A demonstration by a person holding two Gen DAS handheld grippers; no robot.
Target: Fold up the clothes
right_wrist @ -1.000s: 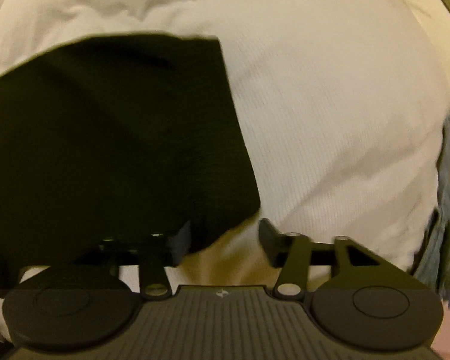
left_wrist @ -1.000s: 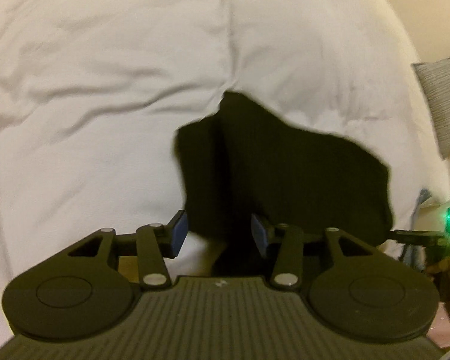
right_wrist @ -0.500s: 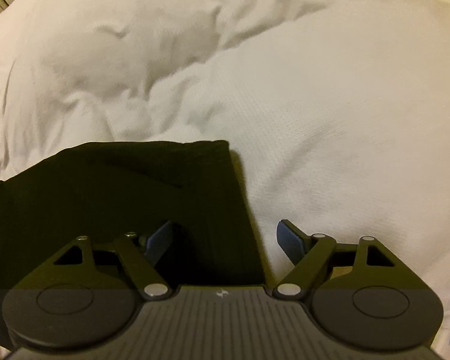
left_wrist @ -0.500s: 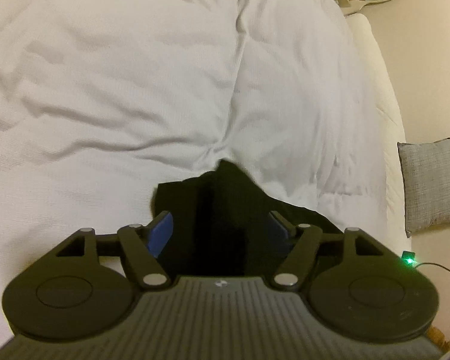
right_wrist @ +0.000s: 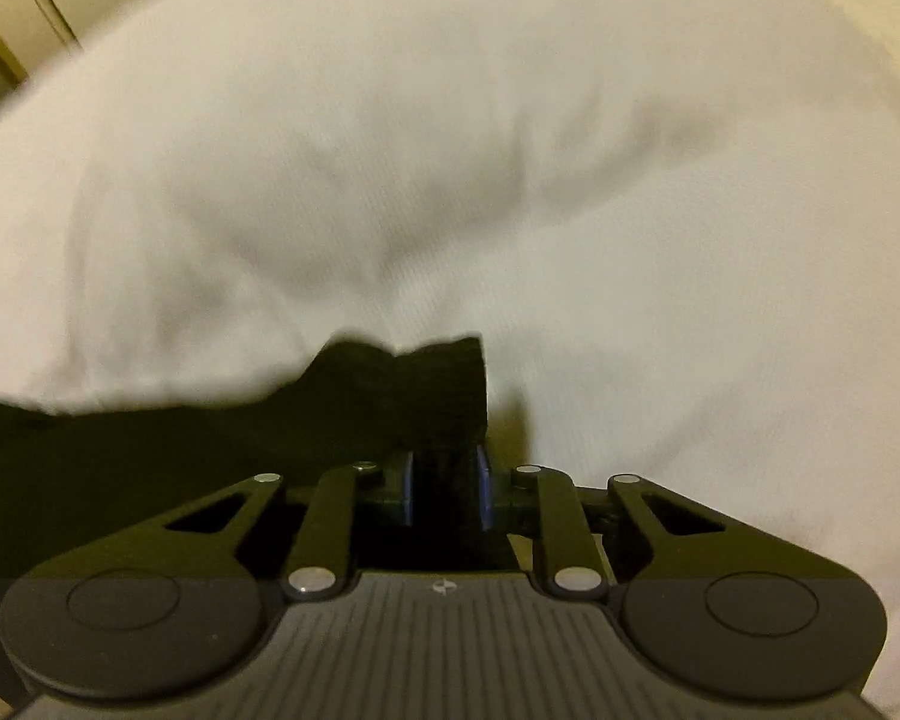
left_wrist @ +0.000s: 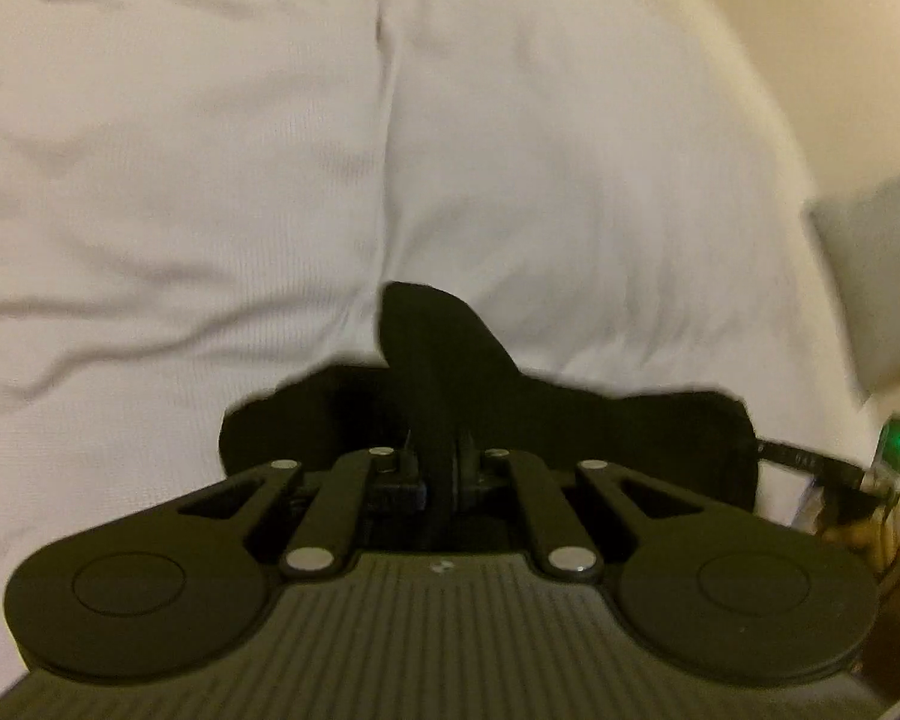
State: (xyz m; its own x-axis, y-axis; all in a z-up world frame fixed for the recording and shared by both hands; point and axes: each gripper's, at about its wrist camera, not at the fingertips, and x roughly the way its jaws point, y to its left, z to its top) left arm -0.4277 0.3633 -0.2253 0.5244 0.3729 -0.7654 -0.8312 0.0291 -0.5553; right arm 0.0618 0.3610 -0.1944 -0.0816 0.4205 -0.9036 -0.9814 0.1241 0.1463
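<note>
Both jaws were wide half a second ago; now the left gripper (left_wrist: 444, 471) is clamped on a raised fold of the black garment (left_wrist: 486, 420), and the right gripper (right_wrist: 447, 483) pinches the garment's corner between its blue pads (right_wrist: 483, 486). The garment lies on the white bed (left_wrist: 210, 180), bunched up in front of each gripper, more crumpled than before. Both views are motion-blurred, so grip depth is unclear; grey cushion (left_wrist: 876, 264) at right.
</note>
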